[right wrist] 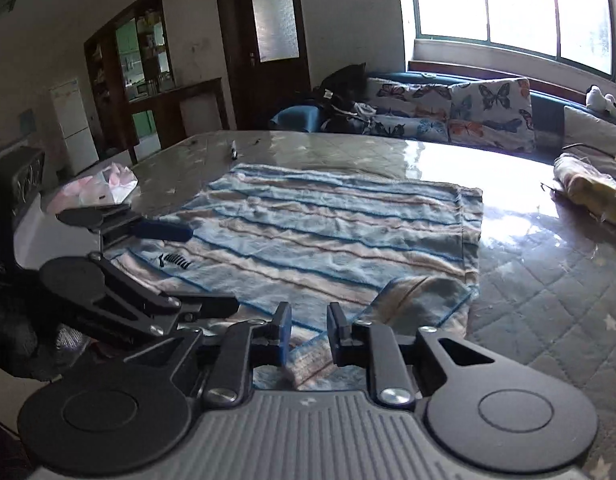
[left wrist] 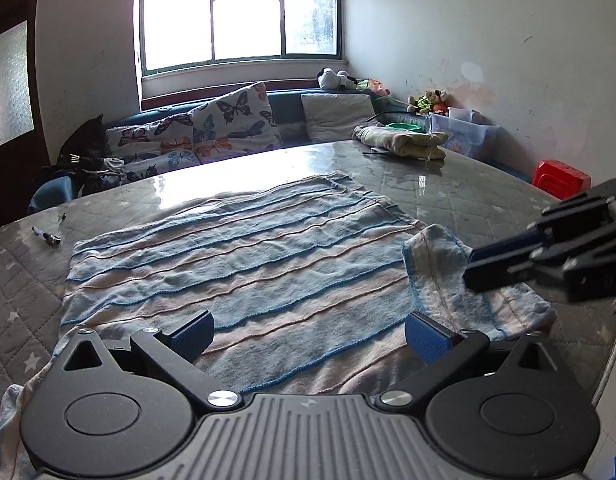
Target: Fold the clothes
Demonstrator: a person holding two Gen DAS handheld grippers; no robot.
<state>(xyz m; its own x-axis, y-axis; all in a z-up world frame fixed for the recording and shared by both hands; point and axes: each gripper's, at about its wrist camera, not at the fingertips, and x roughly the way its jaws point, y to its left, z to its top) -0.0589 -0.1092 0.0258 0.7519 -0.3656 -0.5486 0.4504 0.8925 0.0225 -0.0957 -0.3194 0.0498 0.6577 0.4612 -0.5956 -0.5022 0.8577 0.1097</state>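
Striped cloth (left wrist: 236,256), banded in blue and beige, lay spread flat across the middle of the glossy quilted worktop (left wrist: 488,200), with its near edge reaching under the two tools. At the far left of the worktop, apart from the cloth, we saw a dark pen (left wrist: 46,236). Beyond that edge stood cushions printed with butterflies (left wrist: 228,120) along a bench under the window.

Moving right, the left gripper (left wrist: 308,332) hung low over the near edge of the cloth. Its blue-padded fingers (left wrist: 192,334) were spread wide and nothing sat between them. In the right wrist view the same gripper appeared at the left, over the side of the cloth that carried a small dark logo (right wrist: 174,262).

Further right, the near right corner (left wrist: 432,264) of the cloth was turned over onto itself, showing a paler side. The right gripper (right wrist: 308,332) pointed down at that corner. Its fingers (right wrist: 284,330) stood only slightly apart, and in the narrow gap we saw nothing pinched, only the cloth lying below.

At the far right of the worktop, well apart from the cloth, rested a folded yellowish bundle (left wrist: 404,140). Past the worktop's right edge we saw a red stool (left wrist: 560,178).
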